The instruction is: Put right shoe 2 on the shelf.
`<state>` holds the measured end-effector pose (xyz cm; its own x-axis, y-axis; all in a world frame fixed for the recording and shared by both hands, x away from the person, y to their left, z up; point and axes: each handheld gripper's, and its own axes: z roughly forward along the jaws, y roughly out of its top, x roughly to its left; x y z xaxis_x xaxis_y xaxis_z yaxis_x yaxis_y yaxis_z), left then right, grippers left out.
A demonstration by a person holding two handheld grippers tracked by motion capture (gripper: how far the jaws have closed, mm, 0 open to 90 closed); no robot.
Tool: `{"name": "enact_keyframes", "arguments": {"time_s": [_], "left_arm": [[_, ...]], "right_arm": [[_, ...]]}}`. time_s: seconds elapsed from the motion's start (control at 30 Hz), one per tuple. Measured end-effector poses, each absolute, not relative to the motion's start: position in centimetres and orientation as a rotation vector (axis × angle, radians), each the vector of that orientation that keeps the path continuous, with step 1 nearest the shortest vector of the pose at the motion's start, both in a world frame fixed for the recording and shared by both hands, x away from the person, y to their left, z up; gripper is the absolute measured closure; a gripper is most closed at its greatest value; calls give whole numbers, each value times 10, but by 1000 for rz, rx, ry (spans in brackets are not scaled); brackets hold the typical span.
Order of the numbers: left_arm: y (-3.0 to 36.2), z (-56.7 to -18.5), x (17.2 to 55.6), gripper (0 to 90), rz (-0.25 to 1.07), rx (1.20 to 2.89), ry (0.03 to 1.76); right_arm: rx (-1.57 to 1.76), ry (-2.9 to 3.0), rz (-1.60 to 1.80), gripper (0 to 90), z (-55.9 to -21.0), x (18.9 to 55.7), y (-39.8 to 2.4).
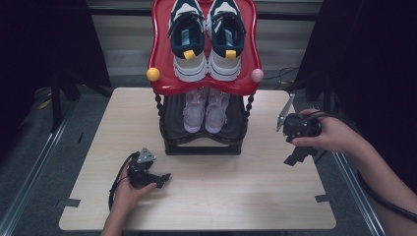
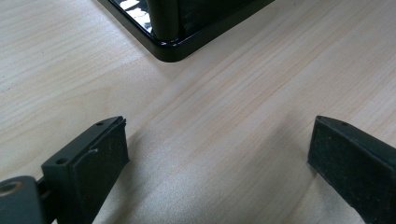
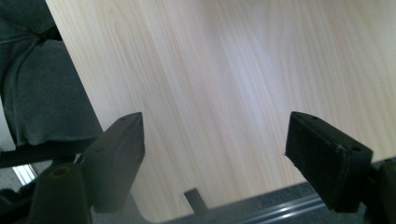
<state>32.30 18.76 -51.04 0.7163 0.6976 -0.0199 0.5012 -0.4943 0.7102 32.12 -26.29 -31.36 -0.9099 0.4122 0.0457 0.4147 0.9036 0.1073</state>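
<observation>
**A:** Big thing at 12 o'clock on the table (image 1: 206,201)?

**B:** A shoe rack (image 1: 169,142). Red shelf (image 1: 162,54) on top, black shelf (image 1: 172,115) under it.

**A:** And on the red shelf?

**B:** Two blue and white shoes (image 1: 206,42), side by side, heels at 6 o'clock. A yellow tab on each heel.

**A:** Under that?

**B:** Two pink shoes (image 1: 205,110) on the black shelf, side by side too.

**A:** Little balls on the red shelf?

**B:** Yes. Yellow ball (image 1: 153,74) at the 9 o'clock corner, pink ball (image 1: 257,75) at the 3 o'clock corner.

**A:** Left gripper (image 1: 164,178)?

**B:** Low at 7 o'clock on the table, held by the left hand (image 1: 129,189). Pointing toward 3 o'clock. Jaws spread wide, nothing but bare wood between them. In the left gripper view, a shiny black corner of the rack's foot (image 2: 173,46) near, up at 11 o'clock.

**A:** Right gripper (image 1: 295,158)?

**B:** At 3 o'clock, by the table's edge, held by the right hand (image 1: 329,135). Tipped down toward 7 o'clock. Jaws spread wide too, nothing pinched.

**A:** Touching the table?

**B:** Hard to tell. In the right gripper view, pale wood under the jaws, a dark bit of tape (image 3: 194,198) at the table's edge at 6 o'clock, and grey cloth (image 3: 42,93) off at 9 o'clock.
</observation>
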Motion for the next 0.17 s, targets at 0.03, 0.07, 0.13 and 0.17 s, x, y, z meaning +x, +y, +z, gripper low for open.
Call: {"name": "enact_keyframes", "arguments": {"time_s": [0.03,0.07,0.13,0.17], "left_arm": [[188,-510,323,44,351,2200,905],[188,-510,323,43,349,2201,904],[188,-510,323,44,351,2200,906],[188,-510,323,44,351,2200,906]], "right_arm": [[-658,-3045,-191,191,-317,321,-263],[-650,-3049,-205,189,-321,321,-264],[-685,-3034,-230,184,-327,320,-265],[-679,-3036,-247,183,-330,319,-266]]}}
